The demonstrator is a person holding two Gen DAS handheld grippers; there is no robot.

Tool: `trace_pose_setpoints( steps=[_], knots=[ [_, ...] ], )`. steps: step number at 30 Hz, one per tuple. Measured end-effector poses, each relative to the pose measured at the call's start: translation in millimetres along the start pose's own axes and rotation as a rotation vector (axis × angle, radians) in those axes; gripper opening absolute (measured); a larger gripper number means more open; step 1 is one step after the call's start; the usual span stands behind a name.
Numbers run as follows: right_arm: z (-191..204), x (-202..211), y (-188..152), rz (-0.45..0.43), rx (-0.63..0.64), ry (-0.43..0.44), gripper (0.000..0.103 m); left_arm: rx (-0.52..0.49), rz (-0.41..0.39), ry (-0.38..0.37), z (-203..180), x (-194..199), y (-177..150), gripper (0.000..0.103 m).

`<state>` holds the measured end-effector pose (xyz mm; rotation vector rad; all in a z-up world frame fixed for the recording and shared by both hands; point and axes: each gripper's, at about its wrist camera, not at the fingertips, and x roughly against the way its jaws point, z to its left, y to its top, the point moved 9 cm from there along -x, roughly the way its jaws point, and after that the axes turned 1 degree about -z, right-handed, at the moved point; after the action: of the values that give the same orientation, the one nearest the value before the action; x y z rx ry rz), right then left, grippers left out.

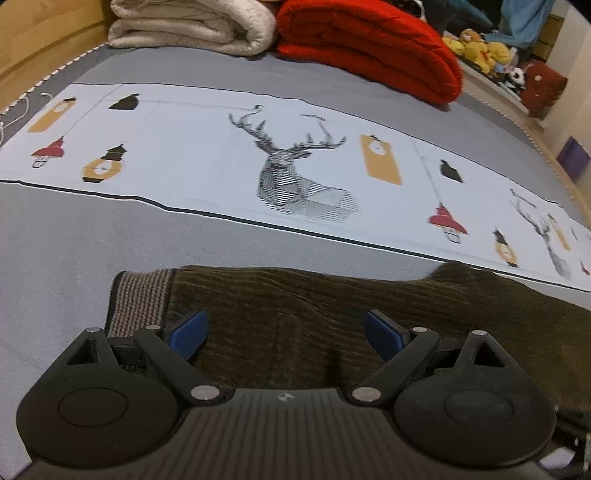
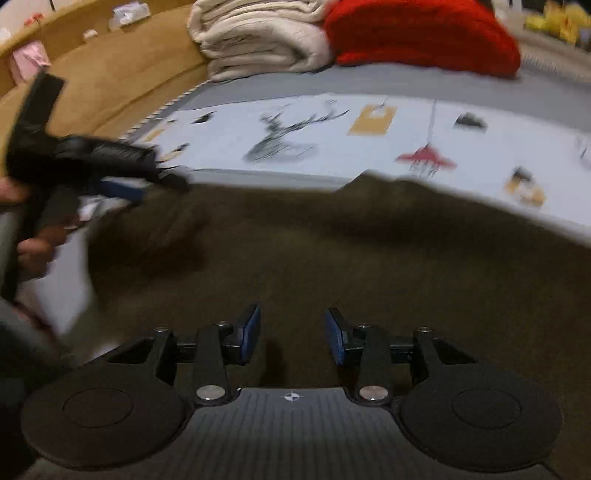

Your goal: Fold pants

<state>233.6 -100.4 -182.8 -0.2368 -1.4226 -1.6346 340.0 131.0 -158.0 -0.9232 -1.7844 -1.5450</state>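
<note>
The dark olive-brown corduroy pants [image 1: 332, 325] lie spread flat on the grey bed cover [image 1: 92, 236], on the near side of its pale printed band with the line-drawn stag head [image 1: 291, 173]; the far edge of the pants just reaches that band in the right wrist view and stops short of it at the left. The striped ribbed waistband [image 1: 144, 299] shows at the left end of the pants, turned toward the left edge of the bed.

The left gripper [image 1: 284, 332] hangs over the pants just beside the waistband, its 2 blue-padded fingers [image 1: 190, 332] spread wide with nothing between them; whether the pads touch the cloth cannot be told. The right gripper [image 2: 292, 334] sits over the middle of the pants [image 2: 369, 266], its blue pads [image 2: 251, 328] parted to a narrower gap, also holding nothing. In the right wrist view the left gripper [image 2: 122, 184] appears blurred at the left end of the pants, a hand [image 2: 37, 243] around its handle.

Beyond the stag band, at the far end of the bed, a folded cream fleece blanket [image 1: 192, 26] lies beside a folded red knitted blanket [image 1: 369, 48], the 2 touching; yellow plush toys [image 1: 476, 48] sit further right of the red blanket, off the bed.
</note>
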Motion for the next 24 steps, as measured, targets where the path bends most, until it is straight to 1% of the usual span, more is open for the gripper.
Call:
trace_pose_setpoints(
  steps=[3,4,7,10,12,13,15,17,18,20,22,23,24],
  knots=[
    [26.3,13.5,-20.5,0.015,0.066,0.068,0.041,-0.024,-0.006,0.014,-4.7,4.2,-3.5,0.095],
    [33.9,13.9,-25.2,0.025,0.100,0.069,0.041,-0.027,-0.006,0.014,-6.3,5.4,-4.8,0.095],
    [45.3,3.9,-37.4,0.040,0.214,0.029,0.041,-0.029,-0.004,0.012,-9.4,8.3,-8.6,0.095],
    [44.6,-9.5,-45.1,0.055,0.272,-0.020,0.027,-0.038,-0.002,0.026,-9.9,8.5,-11.6,0.095],
    [47.0,-9.7,-46.0,0.044,0.291,0.006,0.010,-0.038,0.004,0.034,-8.7,7.2,-12.5,0.095],
    [48.5,-7.9,-45.4,0.045,0.298,0.017,0.004,-0.033,0.005,0.037,-7.6,6.7,-12.3,0.095],
    [52.1,-1.4,-42.3,0.053,0.297,0.040,0.003,-0.026,0.004,0.040,-5.9,6.2,-11.1,0.095],
    [56.2,7.0,-43.9,0.039,0.344,0.043,0.003,-0.014,0.004,0.042,-4.5,5.0,-9.5,0.095],
    [55.5,5.9,-47.1,0.051,0.350,0.045,0.003,-0.011,0.004,0.041,-4.8,4.2,-8.5,0.095],
    [51.5,-4.9,-56.3,0.106,0.350,0.053,0.003,-0.005,0.003,0.044,-4.9,2.7,-6.7,0.095],
    [53.0,-6.2,-53.2,0.115,0.370,0.059,0.004,-0.001,0.001,0.045,-4.6,1.0,-5.6,0.095],
    [51.5,-4.1,-45.6,0.130,0.327,0.084,0.008,0.001,0.003,0.049,-4.1,-0.5,-5.4,0.095],
    [47.4,-0.1,-36.1,0.128,0.272,0.109,0.009,0.001,0.007,0.056,-3.2,-2.5,-5.5,0.095]
  ],
)
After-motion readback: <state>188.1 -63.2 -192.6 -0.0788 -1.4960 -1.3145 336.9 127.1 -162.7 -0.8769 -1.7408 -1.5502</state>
